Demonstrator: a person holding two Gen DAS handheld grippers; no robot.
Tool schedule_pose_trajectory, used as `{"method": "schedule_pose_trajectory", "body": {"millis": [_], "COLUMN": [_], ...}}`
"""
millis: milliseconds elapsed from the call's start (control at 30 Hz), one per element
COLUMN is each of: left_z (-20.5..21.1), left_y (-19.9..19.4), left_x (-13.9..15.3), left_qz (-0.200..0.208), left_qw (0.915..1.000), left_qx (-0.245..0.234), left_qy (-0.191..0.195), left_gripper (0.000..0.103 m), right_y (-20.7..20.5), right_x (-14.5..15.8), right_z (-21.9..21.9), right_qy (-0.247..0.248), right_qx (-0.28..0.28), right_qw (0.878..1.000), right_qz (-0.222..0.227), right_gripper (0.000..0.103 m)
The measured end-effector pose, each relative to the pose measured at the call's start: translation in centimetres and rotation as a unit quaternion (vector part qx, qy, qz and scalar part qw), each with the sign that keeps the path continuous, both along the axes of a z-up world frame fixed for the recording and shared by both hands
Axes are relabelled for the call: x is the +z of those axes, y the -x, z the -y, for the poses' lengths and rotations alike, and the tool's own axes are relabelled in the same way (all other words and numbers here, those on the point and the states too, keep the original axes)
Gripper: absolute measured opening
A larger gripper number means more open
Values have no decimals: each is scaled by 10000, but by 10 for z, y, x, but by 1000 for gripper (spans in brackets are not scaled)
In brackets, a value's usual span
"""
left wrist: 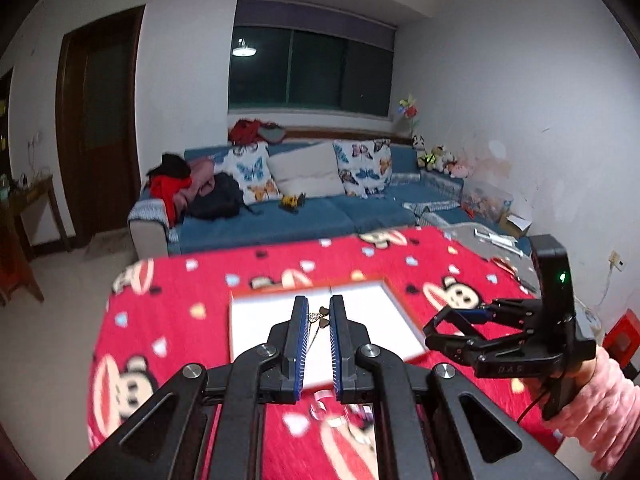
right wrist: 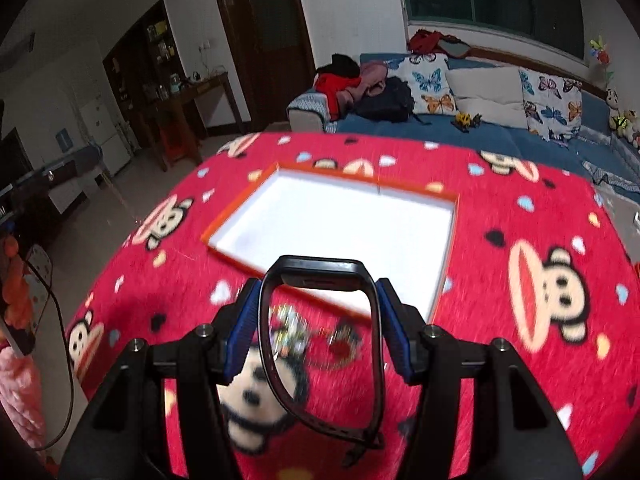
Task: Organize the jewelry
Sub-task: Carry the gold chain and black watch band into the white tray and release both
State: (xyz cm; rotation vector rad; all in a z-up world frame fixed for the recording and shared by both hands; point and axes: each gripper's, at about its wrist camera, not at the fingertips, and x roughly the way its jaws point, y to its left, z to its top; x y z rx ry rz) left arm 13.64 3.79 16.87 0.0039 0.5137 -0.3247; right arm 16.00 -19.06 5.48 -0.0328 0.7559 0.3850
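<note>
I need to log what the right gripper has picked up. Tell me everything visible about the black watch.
The black watch is a smartwatch-style band with a dark rectangular body at the far end and a matte, rubbery-looking strap looping back toward the camera, with a buckle at its near end. The right gripper clamps its blue pads against the strap's sides, holding it off the red cartoon-print cloth.

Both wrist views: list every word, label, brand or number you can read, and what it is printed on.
"D A S": faint raised letters on the black body of the right hand-held gripper, left wrist view.
The red tablecloth carries only cartoon monkey faces and hearts, no words.
The white tray with the orange rim shows no print.
The black watch in the right hand-held gripper shows no readable marking.
</note>
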Motion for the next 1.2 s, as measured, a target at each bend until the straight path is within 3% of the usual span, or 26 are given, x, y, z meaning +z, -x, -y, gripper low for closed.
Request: {"method": "schedule_pose_trajectory", "body": {"millis": [133, 233, 467, 833, 1200], "left_z": [1, 2, -1, 2, 4], "left_y": [-35, -65, -123, -152, -156], "left_x": [18, 9, -55, -169, -218], "left_qz": [156, 32, -714, -1637, -2137], "left_qw": [9995, 9991, 9967, 9850, 9750], "left_qx": [69, 135, 174, 78, 211], "left_qy": [-272, -405, -350, -533, -575], "left_gripper": [11, 10, 10, 11, 12], "right_y": [-32, -59, -100, -114, -112], "right_x": [4, -6, -47, -91, -95], "right_z": [2, 1, 3, -1, -5], "right_qy": [-1, 90, 153, 308, 477], "right_qx": [-58, -104, -227, -330, -300], "right_qw": [10000, 9999, 9988, 9952, 9947], "right_qz": [36, -29, -416, -862, -856], "right_gripper": [57, 57, 57, 57, 61]}}
